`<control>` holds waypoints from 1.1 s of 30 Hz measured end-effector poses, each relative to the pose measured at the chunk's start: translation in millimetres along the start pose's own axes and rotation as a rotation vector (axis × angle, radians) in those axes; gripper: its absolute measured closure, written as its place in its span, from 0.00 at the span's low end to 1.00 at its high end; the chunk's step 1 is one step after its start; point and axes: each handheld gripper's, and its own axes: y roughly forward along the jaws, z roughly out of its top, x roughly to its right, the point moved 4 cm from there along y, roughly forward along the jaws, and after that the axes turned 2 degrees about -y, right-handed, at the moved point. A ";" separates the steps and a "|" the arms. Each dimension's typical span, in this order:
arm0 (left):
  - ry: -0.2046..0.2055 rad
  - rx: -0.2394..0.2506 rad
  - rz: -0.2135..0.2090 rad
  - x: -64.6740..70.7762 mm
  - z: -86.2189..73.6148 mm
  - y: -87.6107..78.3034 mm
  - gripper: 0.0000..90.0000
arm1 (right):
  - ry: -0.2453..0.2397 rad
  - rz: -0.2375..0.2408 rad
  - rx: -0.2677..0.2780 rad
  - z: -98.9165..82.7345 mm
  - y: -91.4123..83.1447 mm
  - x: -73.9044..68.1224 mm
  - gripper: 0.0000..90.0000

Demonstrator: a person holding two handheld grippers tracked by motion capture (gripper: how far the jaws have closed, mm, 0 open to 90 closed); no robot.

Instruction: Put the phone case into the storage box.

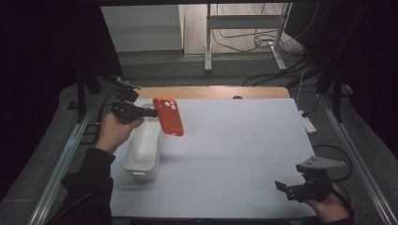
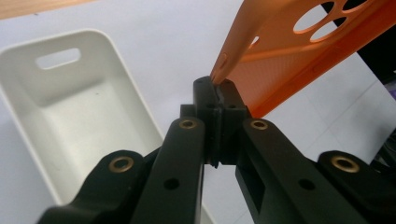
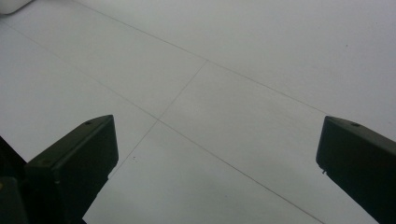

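Up at the left, the left gripper (image 1: pixel 152 112) pinches an orange plastic phone case (image 1: pixel 168 116) by its edge above the white plastic bin (image 1: pixel 141 152); the right gripper (image 1: pixel 281 187), jaws wide, hovers near the table's near corner, its hand cut off.

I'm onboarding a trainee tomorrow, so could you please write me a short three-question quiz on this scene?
1. True or false: the left gripper has its fingers shut on an edge of the orange phone case.
2. Multiple choice: where is the white bin? A) on the table's left part, below the lifted case; B) beside the right gripper; C) on the floor.
3. Short answer: what is the state of the right gripper, and what lies in front of it?

Key
1. True.
2. A.
3. Open, holding nothing; the bare white table lies in front of it.
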 end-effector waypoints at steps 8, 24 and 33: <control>-0.005 0.005 0.040 -10.1 8.4 -9.1 0.99 | -0.013 -0.001 0.004 -0.1 -0.2 -1.1 0.00; -0.056 0.024 0.109 -42.2 15.9 -19.5 0.99 | -0.025 0.002 0.012 -0.1 -1.1 -2.3 0.00; -0.078 0.024 0.143 -58.2 19.3 -20.3 0.99 | -0.030 0.004 0.008 -0.2 -1.1 -2.9 0.00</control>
